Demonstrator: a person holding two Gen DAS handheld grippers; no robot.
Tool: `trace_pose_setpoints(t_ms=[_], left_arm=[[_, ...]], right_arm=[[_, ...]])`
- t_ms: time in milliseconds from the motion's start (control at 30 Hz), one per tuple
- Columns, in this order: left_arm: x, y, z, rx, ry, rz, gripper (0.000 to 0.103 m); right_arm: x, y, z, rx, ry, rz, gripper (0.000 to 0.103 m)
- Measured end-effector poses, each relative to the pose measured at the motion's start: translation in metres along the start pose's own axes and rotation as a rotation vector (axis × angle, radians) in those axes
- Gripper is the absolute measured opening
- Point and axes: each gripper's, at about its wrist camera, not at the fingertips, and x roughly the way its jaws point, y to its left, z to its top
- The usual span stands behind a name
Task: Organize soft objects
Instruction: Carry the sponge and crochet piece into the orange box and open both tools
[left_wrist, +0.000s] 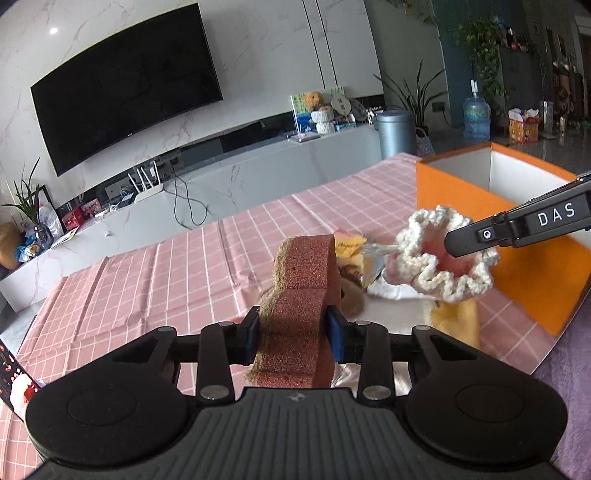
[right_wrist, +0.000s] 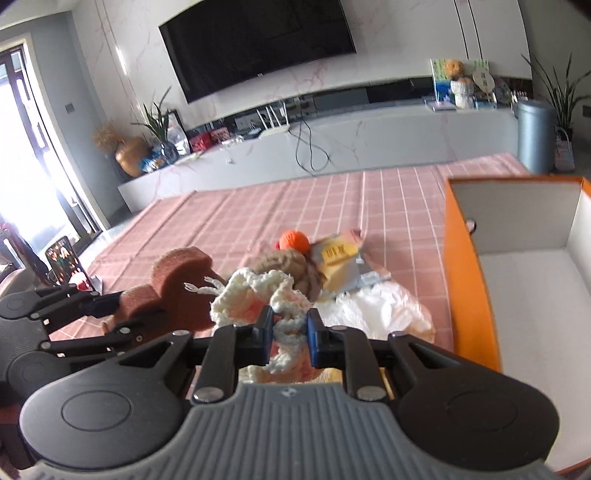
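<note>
The table, covered with a pink checked cloth (right_wrist: 258, 206), carried all the work, and an open orange box (right_wrist: 469, 295) with white inner walls stood along its right edge, apparently empty and, in my judgement, the intended destination for the soft items. Near the middle of the cloth, just left of the box, lay a loose pile: a white fluffy cloth (right_wrist: 384, 310), a brown plush toy (right_wrist: 284, 266), a yellow-labelled packet (right_wrist: 340, 254) and a small orange ball (right_wrist: 293, 240), touching or overlapping one another. The left gripper (left_wrist: 291, 332) was clamped at moderate width on a reddish-brown sponge (left_wrist: 306, 269), held upright by its lower part and clear of the cloth, the foam visibly pinched between the blue pads. The right gripper (right_wrist: 290, 339) was closed narrowly on a cream crocheted piece (right_wrist: 258, 295) with a pink centre, which hung slack above the pile; the narrow grip suited its thin yarn. Both items appeared lifted for transfer to the box, neither yet over its opening.
</note>
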Motion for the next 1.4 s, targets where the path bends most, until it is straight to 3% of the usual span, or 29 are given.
trace_pose_setpoints(t_ms=[367,767,967,1133,1400], left_arm=[[-0.017,-0.021,0.036,0.038,-0.097,-0.016,0.041],[-0.013,-0.082,0.079,0.151,-0.183,-0.15,0.041],[0.0,-0.114,0.101,0.16,-0.194,-0.264,0.041],[0.016,-0.138,0.119,0.153,-0.174,-0.369,0.041],[0.057,-0.178,0.129,0.186,-0.042,-0.457,0.04]], right_arm=[[-0.057,-0.002,0.022,-0.087,-0.117,-0.078,0.017],[-0.108,-0.052,0.027,-0.143,-0.147,-0.305,0.017],[-0.123,-0.085,0.022,-0.178,-0.104,-0.398,0.017],[-0.123,-0.114,0.022,-0.235,-0.022,-0.425,0.016],[-0.094,-0.156,0.019,-0.311,0.172,-0.436,0.016]])
